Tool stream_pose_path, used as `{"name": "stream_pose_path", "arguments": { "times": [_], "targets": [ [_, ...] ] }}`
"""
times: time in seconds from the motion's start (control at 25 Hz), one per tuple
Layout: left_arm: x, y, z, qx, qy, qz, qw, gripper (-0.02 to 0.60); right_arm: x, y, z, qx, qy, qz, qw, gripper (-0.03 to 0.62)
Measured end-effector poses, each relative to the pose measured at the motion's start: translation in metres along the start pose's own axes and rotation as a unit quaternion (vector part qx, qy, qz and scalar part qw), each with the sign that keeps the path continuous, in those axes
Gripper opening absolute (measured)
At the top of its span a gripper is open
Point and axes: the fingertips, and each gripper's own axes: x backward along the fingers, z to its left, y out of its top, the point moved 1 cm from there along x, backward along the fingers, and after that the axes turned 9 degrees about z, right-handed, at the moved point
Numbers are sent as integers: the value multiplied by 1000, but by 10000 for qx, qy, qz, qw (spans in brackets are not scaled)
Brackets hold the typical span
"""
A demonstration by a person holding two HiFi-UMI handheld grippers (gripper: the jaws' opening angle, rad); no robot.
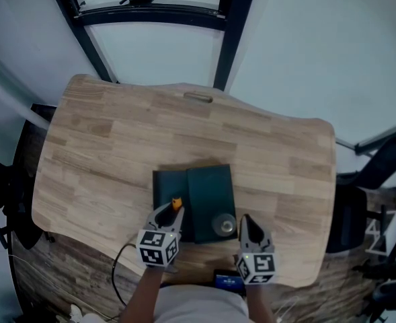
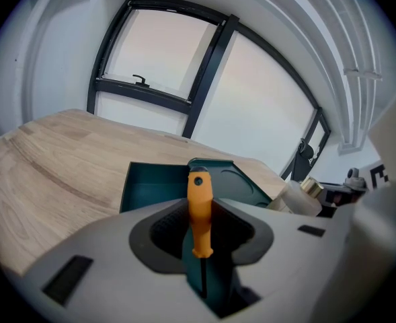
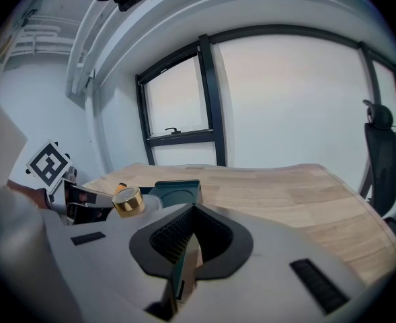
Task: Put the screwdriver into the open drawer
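In the left gripper view an orange-handled screwdriver (image 2: 200, 210) stands upright between the jaws, its thin dark shaft pointing down. My left gripper (image 2: 199, 229) is shut on the handle. From the head view that gripper (image 1: 173, 211) hovers over the left, open compartment (image 1: 168, 188) of a dark green drawer box (image 1: 210, 187), and the screwdriver (image 1: 177, 202) shows as an orange tip. My right gripper (image 1: 245, 222) sits at the box's right front corner. Its jaws (image 3: 193, 210) are closed on a thin green edge (image 3: 175, 271) of the box.
The wooden table (image 1: 117, 147) has a small flat object (image 1: 198, 97) at its far edge. A gold-capped white bottle (image 1: 223, 224) stands on the box beside my right gripper. A dark device (image 1: 226, 279) and a cable (image 1: 120, 268) lie at the near edge. A black chair (image 1: 386, 167) stands to the right.
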Motion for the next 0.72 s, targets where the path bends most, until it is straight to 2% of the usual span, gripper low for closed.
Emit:
{"name": "stream_pose_path", "arguments": {
  "times": [0.72],
  "targets": [
    [-17,-12,5,245,33,368,9990,107,-6,-10,-8,-79,-11,142,9999,-3]
  ]
}}
